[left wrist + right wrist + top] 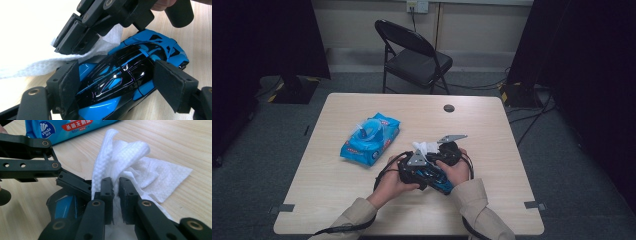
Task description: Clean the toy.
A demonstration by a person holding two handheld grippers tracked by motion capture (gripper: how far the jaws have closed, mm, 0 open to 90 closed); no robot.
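My left gripper [117, 82] clamps the blue toy car [130, 75] by its sides, low over the desk [337, 185]. My right gripper [115, 195] has its jaws pinched on the white wipe [140, 167], beside the car. I should drag it flat along the glossy roof with light pressure, the car braced.

Dim, soft high view with dark corners; blown-out white wipe [30, 32], glossy glints on toy car [120, 75]
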